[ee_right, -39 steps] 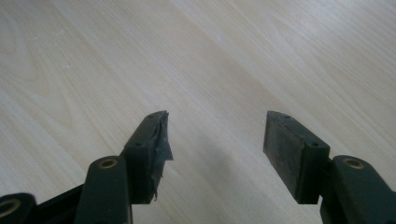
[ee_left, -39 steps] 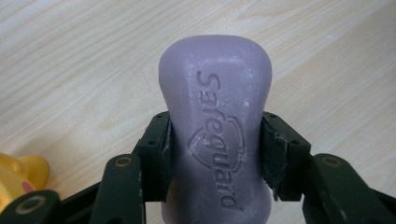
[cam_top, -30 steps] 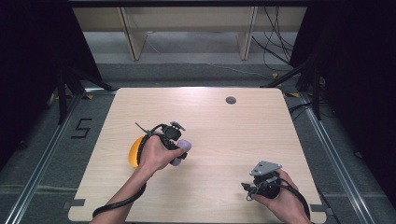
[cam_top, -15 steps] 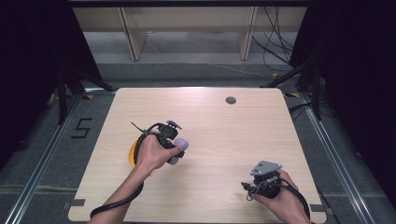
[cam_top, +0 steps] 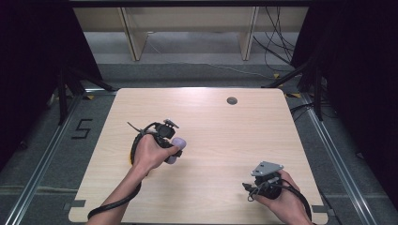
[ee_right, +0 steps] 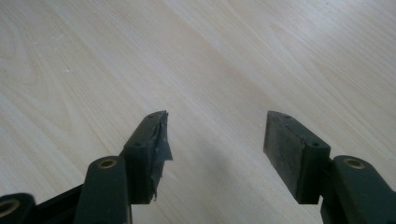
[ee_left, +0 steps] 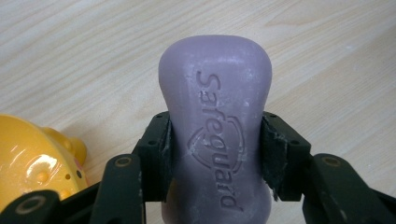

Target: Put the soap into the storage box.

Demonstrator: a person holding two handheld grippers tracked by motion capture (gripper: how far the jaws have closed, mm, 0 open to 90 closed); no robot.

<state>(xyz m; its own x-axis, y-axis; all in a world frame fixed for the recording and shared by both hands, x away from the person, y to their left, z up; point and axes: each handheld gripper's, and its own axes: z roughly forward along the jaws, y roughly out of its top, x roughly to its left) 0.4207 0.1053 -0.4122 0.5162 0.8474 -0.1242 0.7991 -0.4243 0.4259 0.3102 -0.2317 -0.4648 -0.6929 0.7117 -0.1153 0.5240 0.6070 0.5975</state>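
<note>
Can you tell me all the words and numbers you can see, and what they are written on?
"Safeguard": pressed into the purple soap bar, with a shield mark around the word.
"5": marked on the grey floor, left of the table.
Nothing else can be read.

The tabletop (cam_top: 211, 117) is pale wood with fine grain lines and a smooth, matt finish. The purple soap bar (ee_left: 215, 130) looks waxy and dull, with a faint whitish bloom and letters pressed into its face. The yellow dish (ee_left: 28, 163) seems to be glossy plastic and carries bright highlights. The fingers (ee_left: 156, 154) of the left gripper (ee_left: 215, 158) are black matt plastic with rough dark pads. On the right gripper (ee_right: 217, 144), the pad (ee_right: 161, 135) near the left edge of its view is frayed.
</note>
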